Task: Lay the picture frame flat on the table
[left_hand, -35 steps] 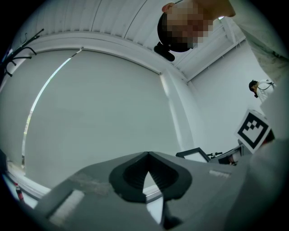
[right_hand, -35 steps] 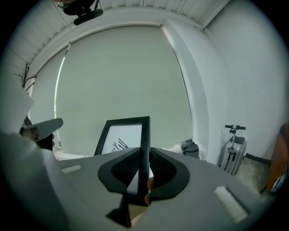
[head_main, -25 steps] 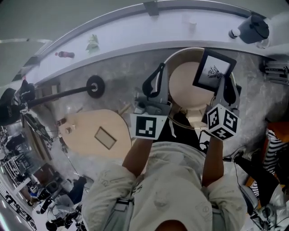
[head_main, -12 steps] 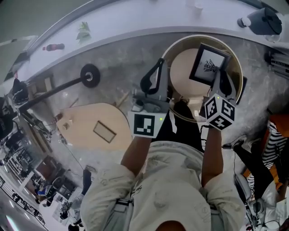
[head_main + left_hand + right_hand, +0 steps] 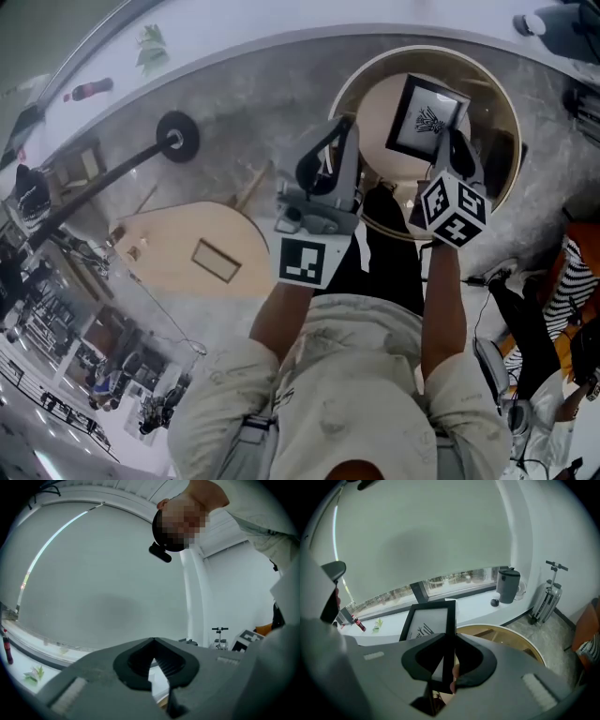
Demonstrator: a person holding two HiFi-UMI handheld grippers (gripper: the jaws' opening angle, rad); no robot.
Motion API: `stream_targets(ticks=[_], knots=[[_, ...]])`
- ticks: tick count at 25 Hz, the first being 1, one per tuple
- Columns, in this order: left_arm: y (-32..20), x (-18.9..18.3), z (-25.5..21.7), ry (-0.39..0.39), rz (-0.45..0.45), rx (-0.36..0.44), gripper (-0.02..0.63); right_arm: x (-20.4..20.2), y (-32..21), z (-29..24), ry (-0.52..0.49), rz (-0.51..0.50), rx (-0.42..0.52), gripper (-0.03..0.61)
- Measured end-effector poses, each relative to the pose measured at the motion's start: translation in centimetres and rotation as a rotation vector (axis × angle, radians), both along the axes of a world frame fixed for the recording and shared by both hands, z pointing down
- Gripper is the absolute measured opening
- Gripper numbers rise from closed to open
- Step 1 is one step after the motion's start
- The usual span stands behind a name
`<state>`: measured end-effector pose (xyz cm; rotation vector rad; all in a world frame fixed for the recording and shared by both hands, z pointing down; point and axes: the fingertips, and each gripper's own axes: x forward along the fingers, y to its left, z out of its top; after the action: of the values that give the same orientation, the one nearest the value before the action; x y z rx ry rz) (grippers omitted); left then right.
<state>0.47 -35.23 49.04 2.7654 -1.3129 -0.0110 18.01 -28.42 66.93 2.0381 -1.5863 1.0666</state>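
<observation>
Picture frame (image 5: 427, 119) being clenched by its edge in my right claw (image 5: 449, 637), standing nearly upright over the round wooden table (image 5: 373, 131), not yet lying flat, my left claw (image 5: 153, 641) hovering beside it, jaws pressing together on nothing.
</observation>
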Motion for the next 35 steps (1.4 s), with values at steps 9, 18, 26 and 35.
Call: stream_targets(ticks=[9,18,26,35], knots=[[-1.3,-0.6,5.9,-0.005,0.0,-0.044,0.003,-1.5,-1.0,7.6,-0.031,-0.036,-0.118,0.071],[-1.8,-1.2,9.7,-0.022,0.011,-0.076,0.003,-2.7,-1.1,13.5,-0.074,-0.023,-0.209,0.072],[-2.3,-1.1,12.2,-0.024,0.013,-0.104,0.003,-2.9,-1.1,18.0,-0.081,-0.034,-0.269,0.072],[-2.3,-1.6,14.2,-0.029,0.006,-0.127,0.003,-3.7,-0.9,21.3,-0.094,-0.04,-0.315,0.071]])
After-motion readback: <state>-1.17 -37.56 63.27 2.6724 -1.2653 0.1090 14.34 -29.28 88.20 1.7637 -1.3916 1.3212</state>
